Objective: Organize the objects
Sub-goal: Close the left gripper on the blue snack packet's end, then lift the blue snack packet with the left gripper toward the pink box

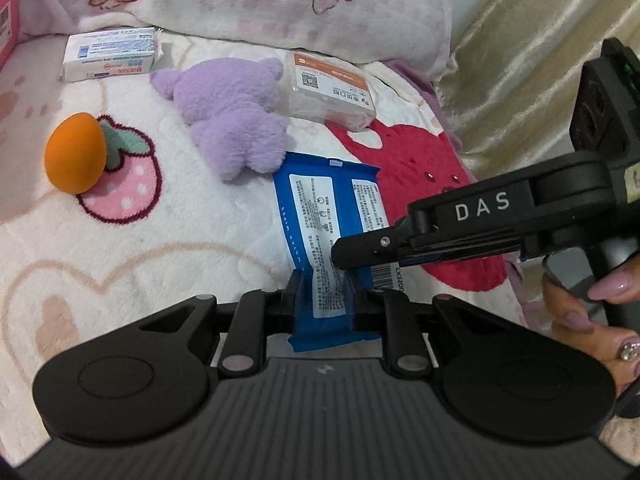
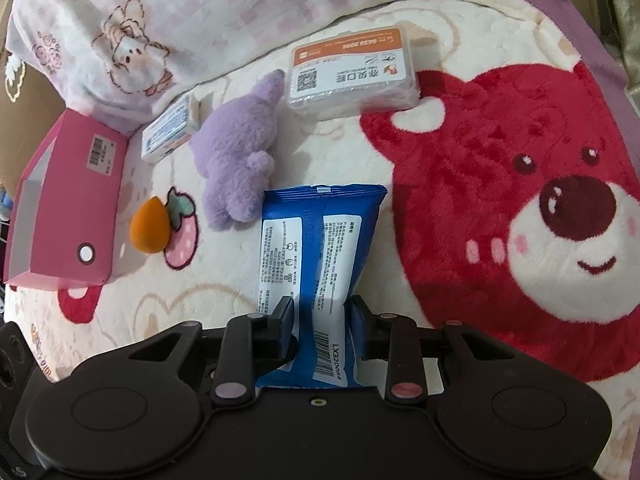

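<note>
Both claws are squeezing the same thing: a blue wipes pack (image 1: 320,216). The left claw (image 1: 322,300) is closed on the near end of the pack, and the right claw (image 2: 322,320) is closed on the pack too, pinching it from both sides. In the left view the right claw comes in from 3 o'clock. The pack lies on the bed blanket (image 2: 224,280), just beside the big red bear picture (image 2: 520,200).

Not much looks tidy yet. The purple plush toy (image 2: 236,152) lies at 11 o'clock from the pack, touching its far corner. The orange sponge egg (image 2: 150,230) sits at 9 o'clock on a strawberry picture. A clear box with an orange label (image 2: 352,80) is at 12 o'clock, near the pillow (image 2: 160,8). A small white pack (image 2: 170,134) and an open pink box (image 2: 68,208) are at 10 o'clock. I think the things may go into the pink box, but nothing seems put away so far
</note>
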The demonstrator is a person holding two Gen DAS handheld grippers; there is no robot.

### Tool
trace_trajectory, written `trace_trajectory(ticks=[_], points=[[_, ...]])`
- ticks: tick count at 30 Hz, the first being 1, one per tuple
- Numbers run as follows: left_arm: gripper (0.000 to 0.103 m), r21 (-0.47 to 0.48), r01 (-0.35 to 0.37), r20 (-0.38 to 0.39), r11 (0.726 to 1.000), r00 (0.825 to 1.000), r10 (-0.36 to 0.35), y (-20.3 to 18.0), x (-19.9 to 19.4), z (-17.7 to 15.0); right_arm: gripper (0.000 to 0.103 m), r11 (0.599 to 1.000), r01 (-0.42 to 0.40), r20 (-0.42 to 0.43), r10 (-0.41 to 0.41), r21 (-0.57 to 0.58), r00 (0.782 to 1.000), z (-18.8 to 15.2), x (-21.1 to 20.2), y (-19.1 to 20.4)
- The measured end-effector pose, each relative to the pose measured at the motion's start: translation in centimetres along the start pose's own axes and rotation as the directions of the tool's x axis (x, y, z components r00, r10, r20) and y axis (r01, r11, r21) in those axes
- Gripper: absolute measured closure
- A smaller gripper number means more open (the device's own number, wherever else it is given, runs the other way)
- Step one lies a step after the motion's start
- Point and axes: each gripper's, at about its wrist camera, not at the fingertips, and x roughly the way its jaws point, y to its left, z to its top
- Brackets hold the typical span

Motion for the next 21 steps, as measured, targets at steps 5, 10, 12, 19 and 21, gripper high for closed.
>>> trace_trajectory(ticks=[5,10,12,19,21], points=[[0.081,0.002,-0.008,-0.011,1.0,1.0,0.008,0.0,-0.7,-0.1,0.06,1.0,-0.024,-0.021,0.024,-0.011,1.0,-0.6,0.2,0.8],[0.081,0.005,-0.03,-0.003,1.0,1.0,0.03,-0.5,-1.3,-0.4,0.06,0.999,-0.025,-0.014,0.025,-0.031,1.0,-1.0,0.0,1.3],[0.081,0.002,-0.031,0.001,1.0,1.0,0.031,-0.7,-1.7,-0.4,0.06,0.999,-0.04,-0.014,0.04,-0.033,0.999,-1.0,-0.2,1.2],[0.078,-0.073,-0.018,-0.004,0.997,1.0,0.018,-0.6,-3.1,-0.2,0.058,0.994,-0.054,0.002,0.054,-0.093,0.999,-1.4,-0.8,2.3],[0.078,-0.038,-0.047,-0.009,0.998,0.999,0.046,-1.3,-3.1,-0.1,0.058,0.994,-0.057,-0.001,0.057,-0.091,0.998,-1.4,-0.9,2.3]])
